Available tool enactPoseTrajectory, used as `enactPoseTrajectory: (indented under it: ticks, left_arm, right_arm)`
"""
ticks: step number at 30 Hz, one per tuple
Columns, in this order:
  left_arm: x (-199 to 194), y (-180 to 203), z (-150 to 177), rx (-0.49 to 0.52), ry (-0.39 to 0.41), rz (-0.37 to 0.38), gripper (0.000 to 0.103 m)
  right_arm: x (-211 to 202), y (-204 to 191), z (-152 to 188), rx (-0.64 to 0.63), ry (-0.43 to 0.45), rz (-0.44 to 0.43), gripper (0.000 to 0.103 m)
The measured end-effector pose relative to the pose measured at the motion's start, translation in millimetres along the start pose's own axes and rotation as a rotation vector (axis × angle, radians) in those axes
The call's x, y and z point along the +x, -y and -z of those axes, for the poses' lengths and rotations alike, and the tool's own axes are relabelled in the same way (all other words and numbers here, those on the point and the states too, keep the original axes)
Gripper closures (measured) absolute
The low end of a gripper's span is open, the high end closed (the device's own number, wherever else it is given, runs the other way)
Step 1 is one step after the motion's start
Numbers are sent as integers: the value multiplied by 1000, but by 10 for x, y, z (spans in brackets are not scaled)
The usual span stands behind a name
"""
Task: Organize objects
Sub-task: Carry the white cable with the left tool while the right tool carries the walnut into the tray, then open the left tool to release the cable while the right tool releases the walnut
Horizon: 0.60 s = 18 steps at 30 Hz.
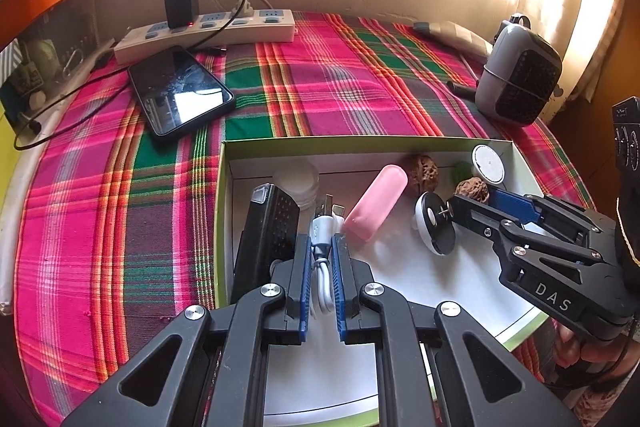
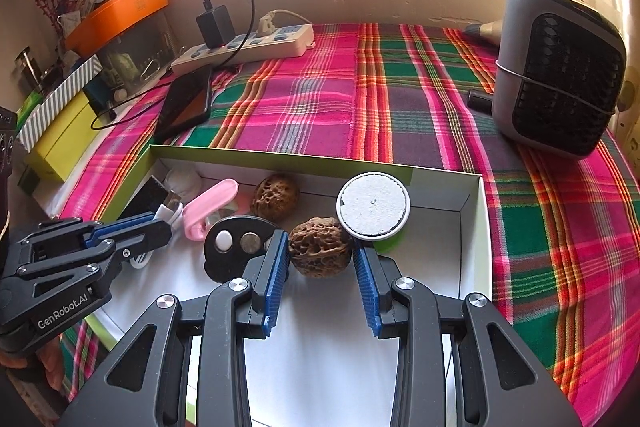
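A green-rimmed white box [image 1: 360,143] [image 2: 474,227] lies on the plaid cloth and holds small objects. My left gripper [image 1: 322,251] is shut on a coiled white USB cable [image 1: 322,227] inside the box, next to a black device [image 1: 268,227]. My right gripper [image 2: 320,251] is open around a brown walnut [image 2: 320,247], its pads beside it; it also shows in the left wrist view [image 1: 472,197]. A second walnut [image 2: 275,202], a pink case [image 1: 376,207] [image 2: 212,207], a black-and-white disc [image 1: 434,223] [image 2: 236,247] and a white round lid [image 2: 374,205] also lie inside.
On the cloth behind the box lie a black phone [image 1: 180,91], a white power strip [image 1: 208,31] with a black charger [image 1: 181,3], and a grey fan heater [image 1: 518,79] [image 2: 560,67] at the right. Orange and yellow boxes [image 2: 116,11] stand at the left.
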<state>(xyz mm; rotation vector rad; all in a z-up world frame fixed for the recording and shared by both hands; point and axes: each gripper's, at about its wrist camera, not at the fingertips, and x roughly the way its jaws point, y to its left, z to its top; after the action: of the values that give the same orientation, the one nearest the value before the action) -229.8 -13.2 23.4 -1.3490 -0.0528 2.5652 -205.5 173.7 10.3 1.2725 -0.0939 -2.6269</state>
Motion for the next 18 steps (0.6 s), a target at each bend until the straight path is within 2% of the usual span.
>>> enactPoseTrajectory:
  ticks: [18]
  left_arm:
    - [8, 7, 13, 0, -6, 2, 91]
  right_arm:
    - [-7, 13, 19, 29, 5, -10, 68]
